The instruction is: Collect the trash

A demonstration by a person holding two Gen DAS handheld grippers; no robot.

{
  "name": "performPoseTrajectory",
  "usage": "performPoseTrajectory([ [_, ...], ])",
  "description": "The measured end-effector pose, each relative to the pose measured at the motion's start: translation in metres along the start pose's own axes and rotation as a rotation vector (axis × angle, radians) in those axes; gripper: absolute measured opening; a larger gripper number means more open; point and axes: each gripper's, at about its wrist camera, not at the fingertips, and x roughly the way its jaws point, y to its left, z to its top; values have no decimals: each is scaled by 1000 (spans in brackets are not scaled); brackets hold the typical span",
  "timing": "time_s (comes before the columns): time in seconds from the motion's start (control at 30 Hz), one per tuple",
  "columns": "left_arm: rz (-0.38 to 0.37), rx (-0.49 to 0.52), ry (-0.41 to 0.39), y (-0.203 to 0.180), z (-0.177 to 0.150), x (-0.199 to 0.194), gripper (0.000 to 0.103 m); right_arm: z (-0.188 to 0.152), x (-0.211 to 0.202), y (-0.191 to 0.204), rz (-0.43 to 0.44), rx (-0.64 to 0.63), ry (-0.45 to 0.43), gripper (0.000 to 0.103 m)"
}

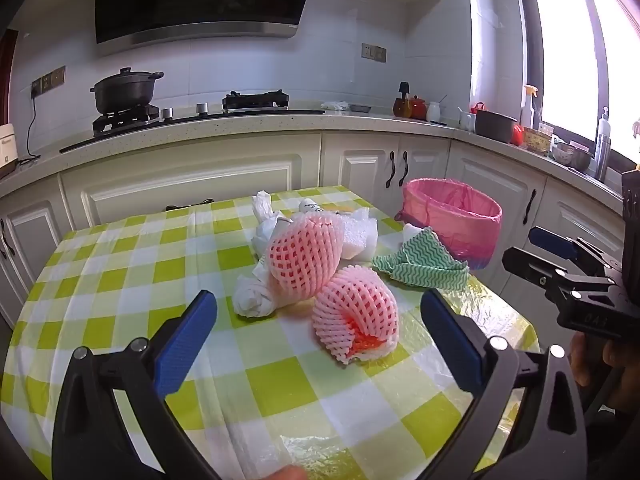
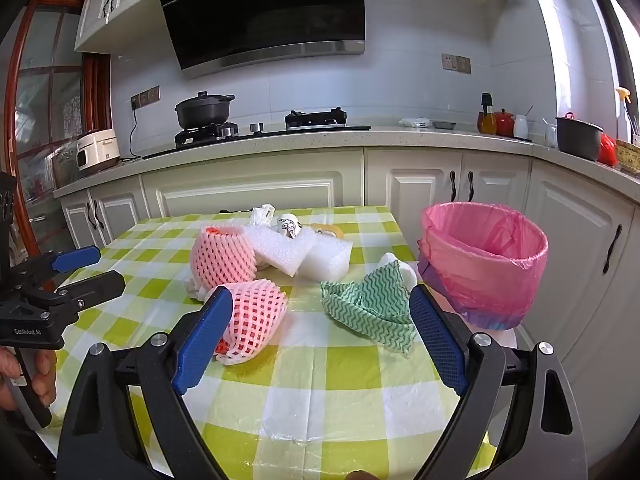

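Where the trash lies heaped at the middle of the worktop, two pink foam fruit nets stand out: the nearer net lies on its side with something orange showing at its open end, and the farther net leans against white foam blocks and crumpled white plastic. A green wavy-patterned cloth lies bunched just right of the heap, near the worktop's right edge. Beyond that edge stands a bin with a pink liner, mouth open upward.

The left gripper hovers low before the nearer net with its jaws spread wide, touching nothing; the net sits just ahead of the gap. The right gripper also has its jaws wide and empty, its left finger overlapping the nearer net in the right wrist view and its right finger just beside the cloth and the bin.

Bare checkered cloth stretches left of the heap and toward the near edge. White cabinets close in behind the far edge.
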Motion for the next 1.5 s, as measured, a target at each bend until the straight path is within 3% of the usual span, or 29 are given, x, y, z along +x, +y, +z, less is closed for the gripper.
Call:
performPoseTrajectory([
  [1.5, -5, -4, 0, 0, 0, 0, 99, 1, -1, 1, 1, -6, -3, 85],
])
